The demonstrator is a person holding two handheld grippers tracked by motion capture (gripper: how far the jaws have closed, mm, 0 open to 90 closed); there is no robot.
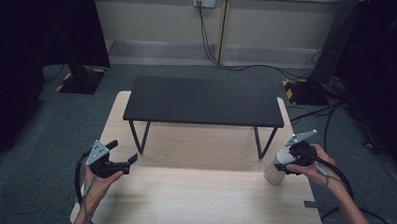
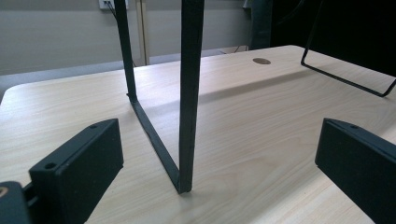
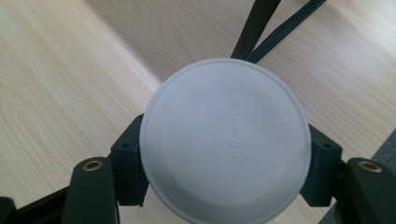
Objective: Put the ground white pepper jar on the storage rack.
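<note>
Gripping a white lidded container [image 1: 279, 166] at the near right of the light wooden table [image 1: 198, 197], with the right gripper [image 1: 295, 160] closed around it from either side, jaws pressed against the body just under the round lid [image 3: 224, 140]; seen from the right gripper view straight down onto that lid, so long axis upright and in line with the camera's gaze, base apparently on or just above the tabletop, hard to tell which. Standing just right of and near the right leg [image 1: 263, 142] of the black shelf [image 1: 202, 100], whose thin metal frame crosses behind the lid. Hovering well apart at the near left, left gripper [image 1: 115, 161] with jaws spread wide and holding nothing, facing the left leg [image 2: 187, 93] of the shelf. Clearly nearer to the container: the right hand [image 1: 314, 166]. Smooth matte plastic on the lid, faint raised lettering across it, unreadable; pale wood grain on the table; flat dark matte top and slender bent bar legs on the shelf
</note>
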